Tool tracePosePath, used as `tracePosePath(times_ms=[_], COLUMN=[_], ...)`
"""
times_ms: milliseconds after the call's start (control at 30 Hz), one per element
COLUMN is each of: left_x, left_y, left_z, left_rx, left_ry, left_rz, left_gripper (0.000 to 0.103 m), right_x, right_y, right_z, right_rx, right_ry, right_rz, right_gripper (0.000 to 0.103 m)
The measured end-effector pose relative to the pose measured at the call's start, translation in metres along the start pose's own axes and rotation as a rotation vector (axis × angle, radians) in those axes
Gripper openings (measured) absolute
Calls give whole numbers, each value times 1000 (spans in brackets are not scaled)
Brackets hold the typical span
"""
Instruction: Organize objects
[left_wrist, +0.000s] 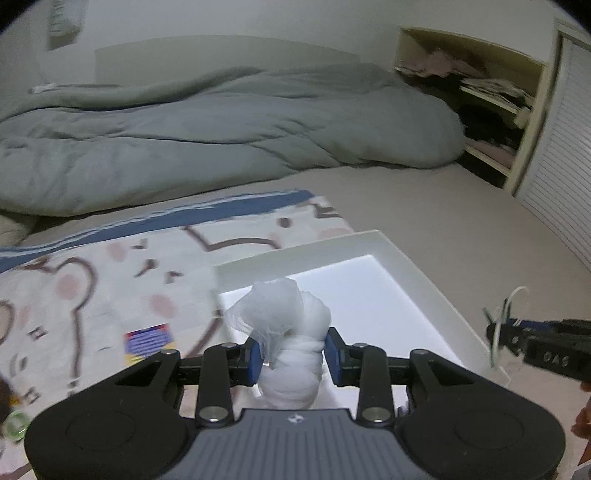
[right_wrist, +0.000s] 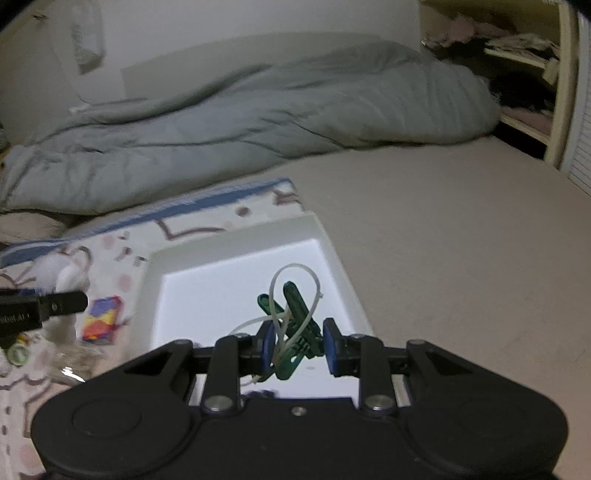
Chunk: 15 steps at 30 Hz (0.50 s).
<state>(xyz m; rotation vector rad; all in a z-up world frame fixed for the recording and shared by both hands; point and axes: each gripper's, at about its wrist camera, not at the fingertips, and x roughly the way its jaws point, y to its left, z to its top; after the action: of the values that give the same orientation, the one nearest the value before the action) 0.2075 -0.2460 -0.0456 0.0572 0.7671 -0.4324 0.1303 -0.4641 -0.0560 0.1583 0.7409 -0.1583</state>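
My left gripper (left_wrist: 293, 356) is shut on a white rolled cloth bundle (left_wrist: 288, 332), held upright over the near left corner of a white tray (left_wrist: 406, 266). In the right wrist view, my right gripper (right_wrist: 300, 349) is shut on green clothespins tied with a white cord (right_wrist: 295, 314), hanging above the same white tray (right_wrist: 332, 251). The right gripper (left_wrist: 517, 339) also shows at the right edge of the left wrist view with the clothespins (left_wrist: 498, 328). The left gripper's finger (right_wrist: 62, 302) and the white bundle (right_wrist: 62, 275) show at the left of the right wrist view.
The tray lies on a bed, partly on a cartoon-print blanket (left_wrist: 92, 295). A small colourful packet (left_wrist: 147, 341) lies on it, also seen as the packet (right_wrist: 101, 319). A grey duvet (left_wrist: 221, 129) is heaped behind. An open shelf (left_wrist: 491, 96) stands at the far right.
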Motion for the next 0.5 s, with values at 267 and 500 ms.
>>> tracePosePath(times_ms=[267,500], left_x=[57,100], left_y=[-37,-67], left_z=[13,8], left_rx=[169,354], left_ry=[39,104], left_rz=[-118,-195], left_gripper=[36,36], right_x=[25,47], right_y=[-29,-37], right_z=[-10,-20], right_rx=[19,21], right_ry=[67,152], right_rz=[-36,-17], right_gripper=[28,28])
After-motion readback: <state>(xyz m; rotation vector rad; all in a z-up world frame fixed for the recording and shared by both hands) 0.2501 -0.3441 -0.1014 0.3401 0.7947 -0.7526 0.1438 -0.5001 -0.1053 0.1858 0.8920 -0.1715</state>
